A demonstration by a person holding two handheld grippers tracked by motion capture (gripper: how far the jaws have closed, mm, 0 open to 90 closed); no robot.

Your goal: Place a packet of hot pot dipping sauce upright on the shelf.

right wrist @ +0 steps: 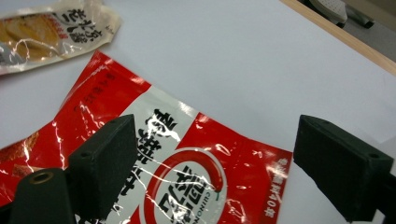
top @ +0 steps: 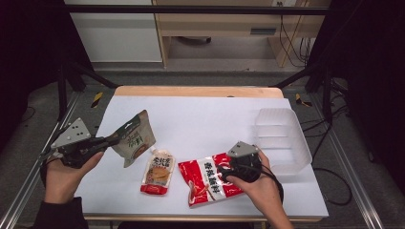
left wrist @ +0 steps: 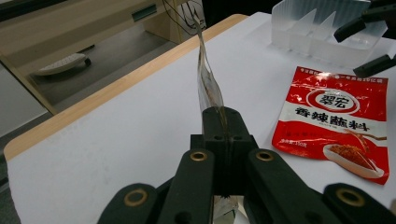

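Note:
My left gripper (top: 113, 139) is shut on the corner of a green and white pouch (top: 135, 137), lifted off the table at the left; in the left gripper view the pouch (left wrist: 208, 79) shows edge-on, rising from the closed jaws of the left gripper (left wrist: 223, 122). My right gripper (top: 224, 171) hovers over the upper end of a red seasoning packet (top: 207, 178) lying flat near the table's front. In the right gripper view the right gripper (right wrist: 215, 163) stands open just above the red packet (right wrist: 187, 186), nothing between its pads. A small orange and white sauce pouch (top: 158, 171) lies between the two.
A clear plastic divided tray (top: 282, 138) stands at the table's right side, also seen far off as a tray (left wrist: 322, 32). The white tabletop (top: 200, 119) has free room at its middle and back. A wooden edge runs along the far side.

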